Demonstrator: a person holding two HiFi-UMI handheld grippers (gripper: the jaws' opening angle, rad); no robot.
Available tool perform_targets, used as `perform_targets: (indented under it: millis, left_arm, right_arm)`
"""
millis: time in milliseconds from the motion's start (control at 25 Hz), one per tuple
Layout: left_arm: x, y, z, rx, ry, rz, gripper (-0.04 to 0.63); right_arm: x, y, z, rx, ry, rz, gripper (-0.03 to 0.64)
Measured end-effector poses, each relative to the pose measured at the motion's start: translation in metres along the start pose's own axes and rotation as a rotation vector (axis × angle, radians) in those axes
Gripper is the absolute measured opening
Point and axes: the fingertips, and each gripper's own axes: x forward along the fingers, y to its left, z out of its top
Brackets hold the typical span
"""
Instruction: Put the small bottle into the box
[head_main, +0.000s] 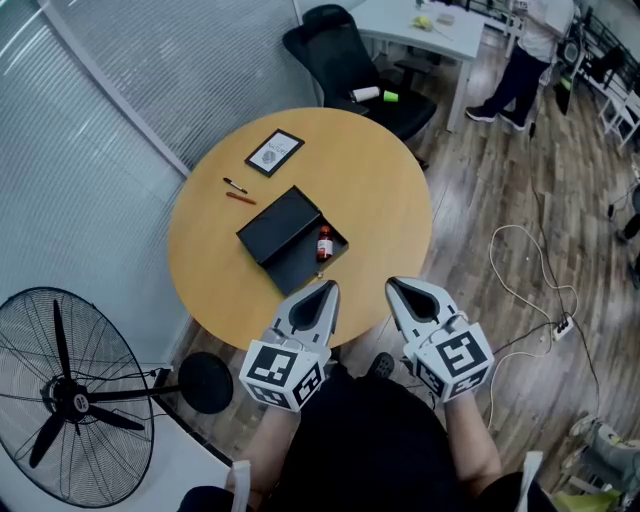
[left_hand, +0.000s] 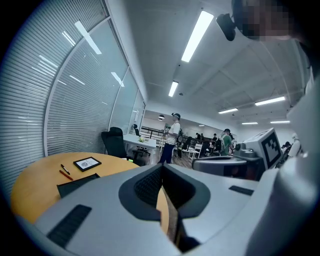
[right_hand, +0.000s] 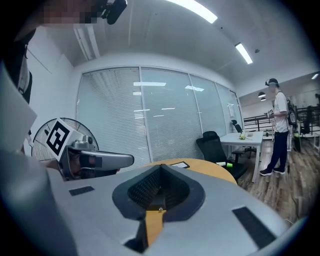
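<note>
The small bottle, dark with a red label, stands inside the open black box near the middle of the round wooden table. The box's lid leans over its left side. My left gripper hovers at the table's near edge, just short of the box, its jaws shut with nothing between them. To its right my right gripper is level with it, also shut and empty. The left gripper view looks over its shut tips to the box; the bottle is hidden there.
Two pens and a framed card lie on the table's far left. A standing fan is at the lower left, with a black office chair and a white desk beyond the table. A person stands far right. Cables cross the wooden floor.
</note>
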Motion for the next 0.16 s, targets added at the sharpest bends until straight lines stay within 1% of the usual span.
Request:
perform_targets:
  millis: [160]
  left_arm:
    - [0.0006, -0.0020, 0.0007, 0.001, -0.003, -0.005, -0.002]
  right_arm:
    - [-0.0018, 0.0001, 0.0008, -0.004, -0.004, -0.002, 0.011]
